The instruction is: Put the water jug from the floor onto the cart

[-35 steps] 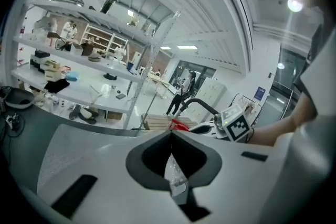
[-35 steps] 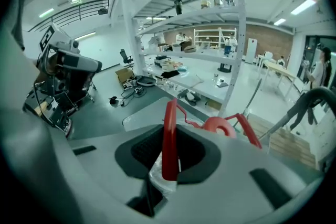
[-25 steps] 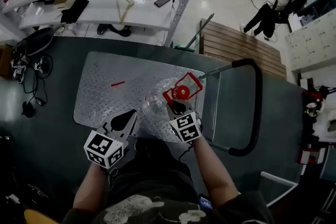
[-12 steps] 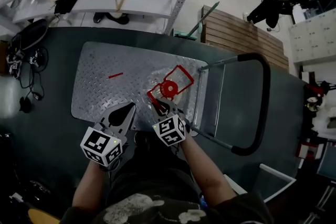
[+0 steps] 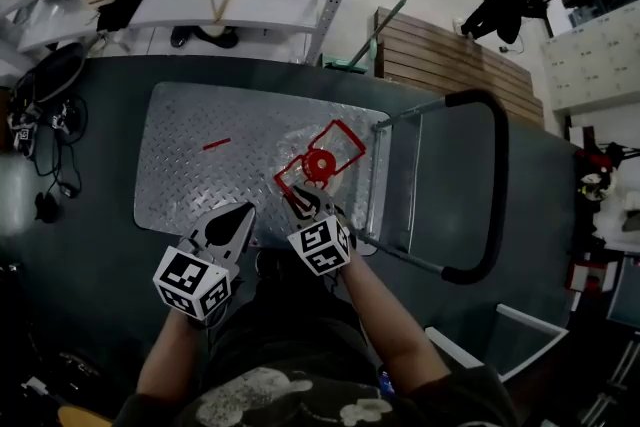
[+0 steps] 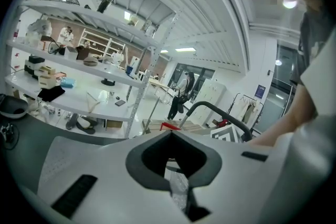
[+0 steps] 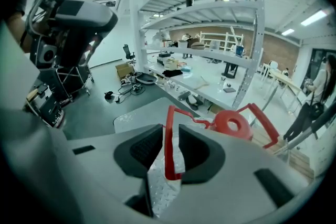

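While the jug is standing on the cart, my right gripper is just easing its jaws apart around the red handle (gaps showing either side), and my left gripper is hovering beside it, jaws together, empty.

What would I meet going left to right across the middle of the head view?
Floor cables → red strip on the deck → jug's red cap → cart handle.
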The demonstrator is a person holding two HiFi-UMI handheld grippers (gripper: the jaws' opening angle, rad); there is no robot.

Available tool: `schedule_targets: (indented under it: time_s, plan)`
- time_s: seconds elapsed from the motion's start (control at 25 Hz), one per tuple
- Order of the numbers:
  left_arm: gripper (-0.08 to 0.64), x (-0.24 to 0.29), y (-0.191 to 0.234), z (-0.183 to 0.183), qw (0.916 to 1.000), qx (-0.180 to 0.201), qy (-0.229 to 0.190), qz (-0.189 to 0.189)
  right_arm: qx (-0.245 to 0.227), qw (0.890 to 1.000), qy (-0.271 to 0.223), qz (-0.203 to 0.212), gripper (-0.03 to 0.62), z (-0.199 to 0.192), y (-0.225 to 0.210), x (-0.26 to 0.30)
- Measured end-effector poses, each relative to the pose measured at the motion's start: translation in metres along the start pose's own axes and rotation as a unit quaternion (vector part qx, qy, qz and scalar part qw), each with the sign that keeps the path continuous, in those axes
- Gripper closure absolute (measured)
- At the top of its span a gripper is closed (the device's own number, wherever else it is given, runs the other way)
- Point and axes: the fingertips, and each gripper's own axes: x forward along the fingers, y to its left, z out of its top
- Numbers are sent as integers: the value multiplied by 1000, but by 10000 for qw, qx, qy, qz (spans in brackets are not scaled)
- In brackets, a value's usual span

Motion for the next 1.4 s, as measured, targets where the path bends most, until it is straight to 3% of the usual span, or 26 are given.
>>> schedule_targets:
  time_s: [0.2,0.36,0.52,0.64,0.8,1.04,1.2,1.4]
  plan:
    - [552,-12,-11,0,9999,37,-97,-61,68,9999,-118,-94,486,2,6,-18]
    - [552,-26,-22,4,9997,135,-198,-95,454,9963,-583,-433,488,17,4,-59]
    - [552,-41,-34,10,9990,209,-375,-127,1133,9808,-1314,-889,488,35,-8,-115]
    - [552,-50,-42,12,9986,249,-441,-167,1348,9670,-1824,-1158,492,48,-12,-154]
    - [552,-61,-64,13,9978,389,-468,-270,1405,9502,-2326,-1525,585,58,-17,-203]
    - [552,-75,-96,22,9963,517,-661,-177,1611,9414,-2530,-1539,600,47,-33,-234]
    - [552,-84,-125,13,9961,510,-716,1,1231,9407,-2829,-1409,601,45,-25,-269]
    - [552,-85,-192,-14,9949,548,-819,193,1107,9417,-2971,-1130,601,5,-10,-322]
